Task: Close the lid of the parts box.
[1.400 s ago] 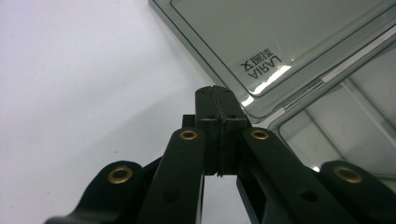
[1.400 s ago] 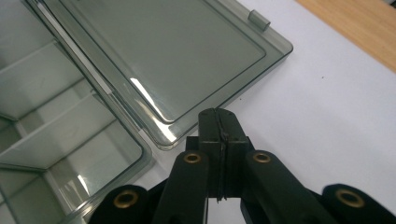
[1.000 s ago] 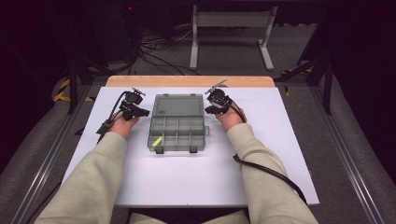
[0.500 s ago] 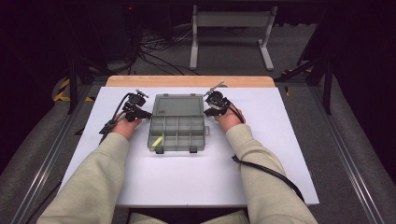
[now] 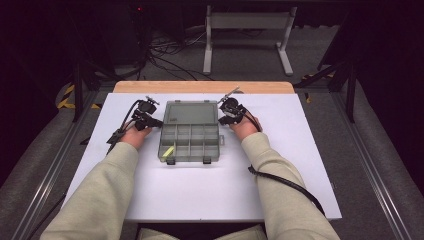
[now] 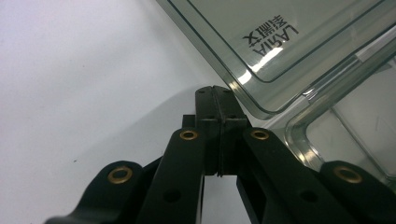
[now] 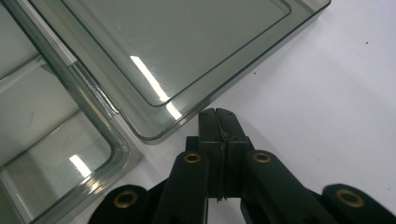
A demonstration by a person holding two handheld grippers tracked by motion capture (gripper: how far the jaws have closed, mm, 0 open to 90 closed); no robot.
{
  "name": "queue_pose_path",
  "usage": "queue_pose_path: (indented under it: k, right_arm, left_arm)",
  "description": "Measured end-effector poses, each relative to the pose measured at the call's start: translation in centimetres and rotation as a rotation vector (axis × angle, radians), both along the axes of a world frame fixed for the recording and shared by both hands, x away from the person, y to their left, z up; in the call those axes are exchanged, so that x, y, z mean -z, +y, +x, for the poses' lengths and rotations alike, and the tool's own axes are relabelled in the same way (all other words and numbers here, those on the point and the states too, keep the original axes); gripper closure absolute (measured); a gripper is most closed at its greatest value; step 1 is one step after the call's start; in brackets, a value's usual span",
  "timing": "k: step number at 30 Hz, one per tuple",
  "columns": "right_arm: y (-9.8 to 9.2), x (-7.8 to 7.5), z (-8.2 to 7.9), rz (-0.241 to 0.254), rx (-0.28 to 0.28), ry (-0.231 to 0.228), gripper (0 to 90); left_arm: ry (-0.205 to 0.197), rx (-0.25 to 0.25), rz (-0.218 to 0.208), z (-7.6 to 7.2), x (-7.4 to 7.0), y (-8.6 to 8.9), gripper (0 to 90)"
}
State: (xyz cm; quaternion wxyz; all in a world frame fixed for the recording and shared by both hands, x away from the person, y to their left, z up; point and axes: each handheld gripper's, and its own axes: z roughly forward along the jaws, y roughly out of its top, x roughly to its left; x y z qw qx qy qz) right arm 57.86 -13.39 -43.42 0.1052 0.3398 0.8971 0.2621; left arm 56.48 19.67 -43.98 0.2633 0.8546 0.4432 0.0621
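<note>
A clear grey plastic organiser box [image 5: 190, 137] lies open in the middle of the white table top, its lid [image 5: 191, 113] folded flat behind the compartment tray. One front-left compartment holds a small yellow piece [image 5: 168, 150]. My left gripper [image 5: 155, 121] rests on the table at the box's left side, shut with nothing between its pads; its own view puts the tips [image 6: 214, 93] just beside the lid edge [image 6: 261, 60]. On the box's right side my right gripper [image 5: 223, 116] is shut and empty too, tips [image 7: 216, 114] right at the lid's edge [image 7: 187, 84].
The white table top [image 5: 200, 195] has a wooden strip [image 5: 202, 86] along its far edge. Metal rails run down both sides. A black cable [image 5: 285, 182] trails over the right sleeve. Cables and a grey stand [image 5: 247, 35] sit on the floor beyond.
</note>
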Motion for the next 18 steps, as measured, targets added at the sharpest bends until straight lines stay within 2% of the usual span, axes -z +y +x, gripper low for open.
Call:
queue_pose_path:
  k: [11,12,15,18]
  right_arm:
    - [0.24,0.00,0.53,-0.005,-0.001,-0.008,89.9]
    - [0.25,0.01,0.61,-0.005,0.004,-0.008,89.9]
    - [0.23,0.02,0.82,0.001,0.004,-0.006,89.9]
    - [0.27,0.03,1.03,0.004,0.010,-0.006,89.9]
  left_arm:
    - [-0.026,-0.006,0.009,0.38,0.04,-0.17,89.6]
    - [-0.018,-0.014,-0.006,0.39,0.11,-0.22,89.6]
    - [-0.021,-0.022,-0.014,0.60,0.15,-0.18,89.6]
    - [-0.024,-0.025,-0.009,0.77,0.14,-0.28,89.5]
